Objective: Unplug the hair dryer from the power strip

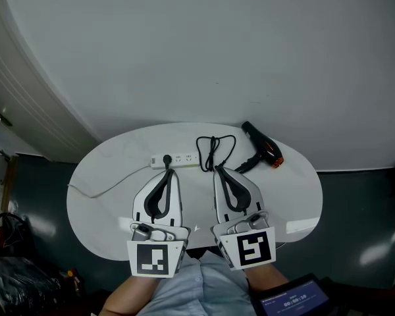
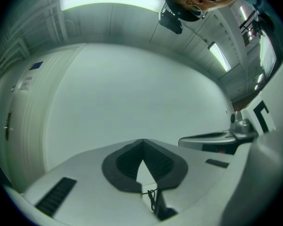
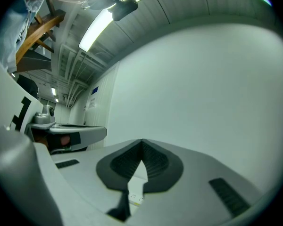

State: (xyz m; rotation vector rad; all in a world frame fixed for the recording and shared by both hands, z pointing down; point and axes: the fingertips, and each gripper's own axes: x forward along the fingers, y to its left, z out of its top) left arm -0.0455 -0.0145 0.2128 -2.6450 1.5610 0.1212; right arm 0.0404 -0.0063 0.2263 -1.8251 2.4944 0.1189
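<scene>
The hair dryer (image 1: 263,146) lies at the far right of the table (image 1: 99,209). Its coiled cord (image 1: 214,151) is beside the power strip (image 1: 183,158), which has a black plug (image 1: 167,158) in it. My left gripper (image 1: 168,172) and right gripper (image 1: 218,170) hover near, both clenched on nothing.

Screen (image 1: 295,301) digits too blurred; no text legible.
</scene>
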